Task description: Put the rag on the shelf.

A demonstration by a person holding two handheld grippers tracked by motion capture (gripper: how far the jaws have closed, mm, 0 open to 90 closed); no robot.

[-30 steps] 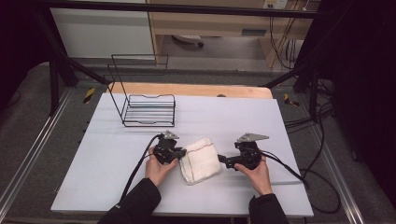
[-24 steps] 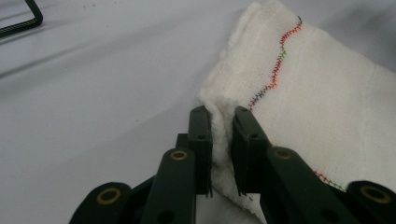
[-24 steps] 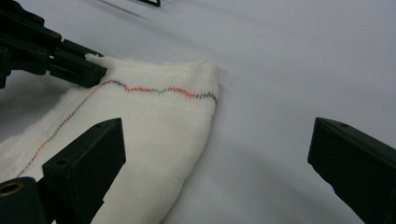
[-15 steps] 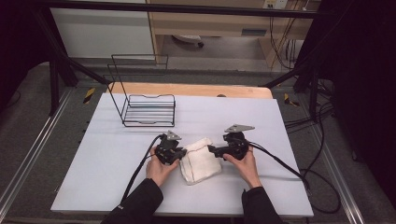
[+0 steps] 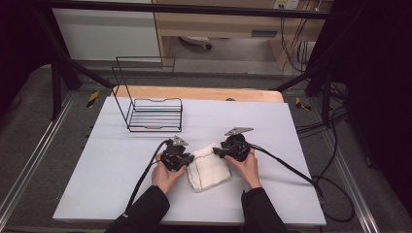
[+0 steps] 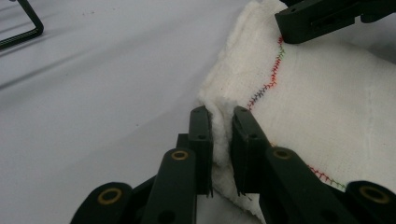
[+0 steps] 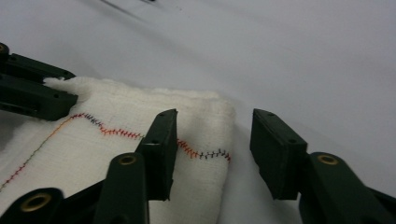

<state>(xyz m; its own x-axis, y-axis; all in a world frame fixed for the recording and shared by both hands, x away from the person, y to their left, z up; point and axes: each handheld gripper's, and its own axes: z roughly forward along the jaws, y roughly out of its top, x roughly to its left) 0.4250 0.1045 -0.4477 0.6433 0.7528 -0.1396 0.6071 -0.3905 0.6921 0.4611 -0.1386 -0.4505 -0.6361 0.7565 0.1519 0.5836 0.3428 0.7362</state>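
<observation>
Left gripper pinches 1 corner of the towel; right gripper, jaws just closing, straddles the other corner ungripped; lifting remains

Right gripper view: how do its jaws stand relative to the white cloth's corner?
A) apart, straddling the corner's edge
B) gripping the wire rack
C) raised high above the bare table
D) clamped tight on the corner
A: the right gripper has just been closing, yet its jaws stand apart around the corner edge of the white cloth, not pressing it.
</observation>
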